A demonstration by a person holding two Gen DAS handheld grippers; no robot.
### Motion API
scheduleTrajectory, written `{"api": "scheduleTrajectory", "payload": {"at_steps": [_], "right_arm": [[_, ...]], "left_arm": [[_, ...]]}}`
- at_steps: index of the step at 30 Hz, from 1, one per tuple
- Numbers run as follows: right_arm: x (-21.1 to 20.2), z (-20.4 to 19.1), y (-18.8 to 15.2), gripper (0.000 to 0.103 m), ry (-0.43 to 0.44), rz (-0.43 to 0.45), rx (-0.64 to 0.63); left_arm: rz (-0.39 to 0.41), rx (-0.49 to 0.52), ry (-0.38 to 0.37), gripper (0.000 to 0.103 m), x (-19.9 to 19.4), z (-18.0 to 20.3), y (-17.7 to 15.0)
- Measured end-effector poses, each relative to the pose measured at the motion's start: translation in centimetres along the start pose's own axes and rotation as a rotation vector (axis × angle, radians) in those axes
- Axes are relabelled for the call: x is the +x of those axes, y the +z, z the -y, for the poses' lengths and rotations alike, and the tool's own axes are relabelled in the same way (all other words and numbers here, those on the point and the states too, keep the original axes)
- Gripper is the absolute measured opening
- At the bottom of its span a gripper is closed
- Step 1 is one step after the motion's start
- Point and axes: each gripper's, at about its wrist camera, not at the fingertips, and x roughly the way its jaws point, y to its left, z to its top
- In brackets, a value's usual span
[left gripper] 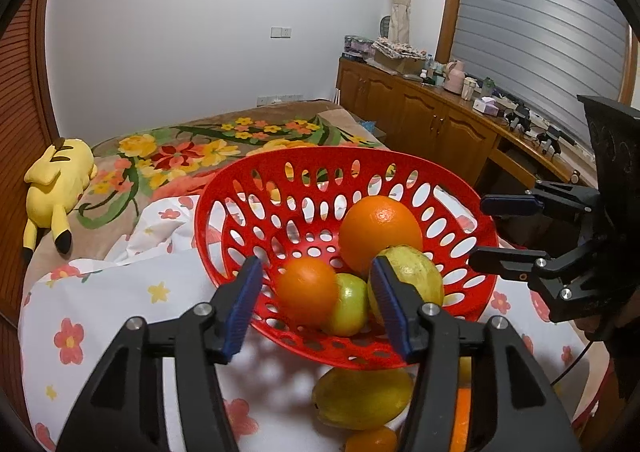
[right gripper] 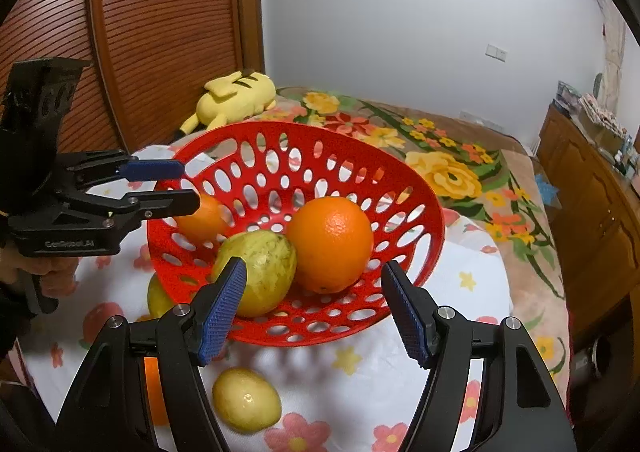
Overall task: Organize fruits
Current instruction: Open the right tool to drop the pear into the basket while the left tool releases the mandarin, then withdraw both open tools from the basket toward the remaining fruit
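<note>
A red perforated basket (left gripper: 224, 220) (right gripper: 416, 196) sits on a white flowered cloth (left gripper: 120, 292). It holds a big orange (left gripper: 380, 232) (right gripper: 330, 244), a yellow-green fruit (left gripper: 416, 276) (right gripper: 260, 276), a small orange (left gripper: 306, 290) (right gripper: 200, 218) and a green fruit (left gripper: 352, 306). My left gripper (left gripper: 316, 308) (right gripper: 188, 188) hovers at the basket's near rim, open, its pads astride the small orange without touching it. My right gripper (right gripper: 316, 312) (left gripper: 478, 232) stands open at the basket's other side with nothing between its fingers. Loose on the cloth lie a yellow fruit (left gripper: 360, 400), a lemon-like fruit (right gripper: 246, 404) and an orange (right gripper: 154, 392).
A yellow plush toy (left gripper: 56, 188) (right gripper: 236, 96) lies on the flowered blanket (left gripper: 180, 156) behind the basket. Wooden cabinets (left gripper: 420, 120) with clutter on top run along the right. A slatted wooden door (right gripper: 160, 32) stands at the left. A hand (right gripper: 52, 272) holds the left gripper.
</note>
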Motion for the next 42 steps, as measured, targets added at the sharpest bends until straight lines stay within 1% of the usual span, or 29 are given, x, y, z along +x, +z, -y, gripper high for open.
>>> {"api": "scheduleTrajectory", "payload": {"at_steps": [9,22,28,32,42], "right_arm": [[-1.2,0.0,-0.2,0.072,-0.004,0.02,0.02],[-5.2,-1.2,-1.3,0.072,-0.024,0.064,0.046],[-7.1,-2.0,-2.9,0.072,-0.037,0.081,0.074],[-7.7,-2.4,-4.2,0.072,-0.039,0.079,0.096],[-9.3,-3.2,-7.3,0.072,-0.032,0.077,0.147]], "left_arm": [[0.006,-0.004,0.014,0.057,-1.3,0.4,-0.7],[0.034,0.01,-0.001,0.06,-4.9,2.0,-2.2],[0.042,0.019,-0.008,0.061,-6.5,2.8,-3.2],[0.043,0.019,-0.009,0.061,-6.8,3.0,-3.6],[0.037,0.013,-0.017,0.061,-8.6,4.0,-6.4]]}}
